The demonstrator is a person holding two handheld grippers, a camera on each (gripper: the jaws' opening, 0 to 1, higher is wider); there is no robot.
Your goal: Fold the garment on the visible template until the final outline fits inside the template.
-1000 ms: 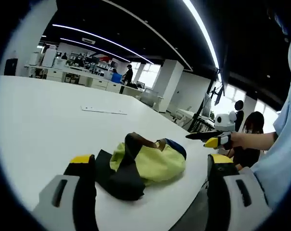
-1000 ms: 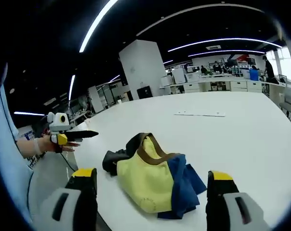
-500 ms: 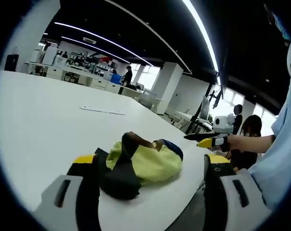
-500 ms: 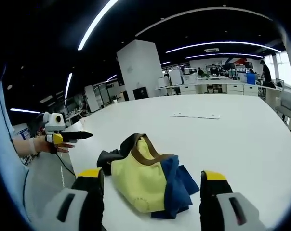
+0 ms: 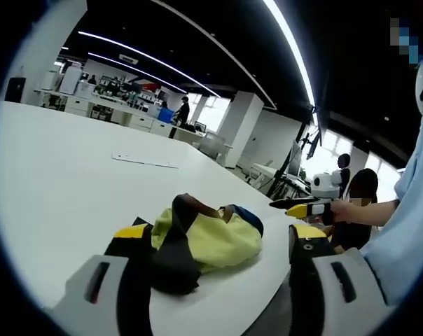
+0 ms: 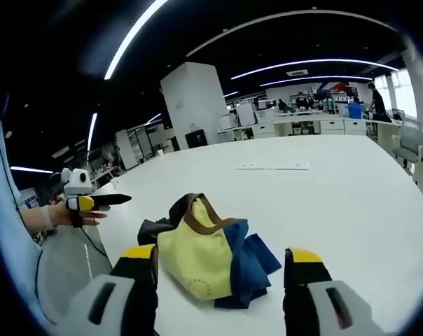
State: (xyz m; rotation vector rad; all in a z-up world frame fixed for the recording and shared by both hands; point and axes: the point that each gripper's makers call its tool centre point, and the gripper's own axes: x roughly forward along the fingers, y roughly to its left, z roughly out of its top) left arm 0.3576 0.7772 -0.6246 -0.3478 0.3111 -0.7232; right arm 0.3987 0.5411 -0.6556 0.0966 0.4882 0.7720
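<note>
Both grippers have eased in toward the garment (image 6: 208, 255) over the last second: it sits lower and closer between the jaws in each view, while the cloth itself looks unmoved. We see it crumpled in a yellow, blue and black heap near the table (image 5: 64, 168) edge, not yet spread or folded. Our left gripper (image 5: 215, 245) and right gripper (image 6: 222, 262) both have jaws spread wide, holding nothing. No template outline is clear to us; a thin white strip (image 6: 272, 166) lies far beyond. We judge we are closing for a first grasp.
</note>
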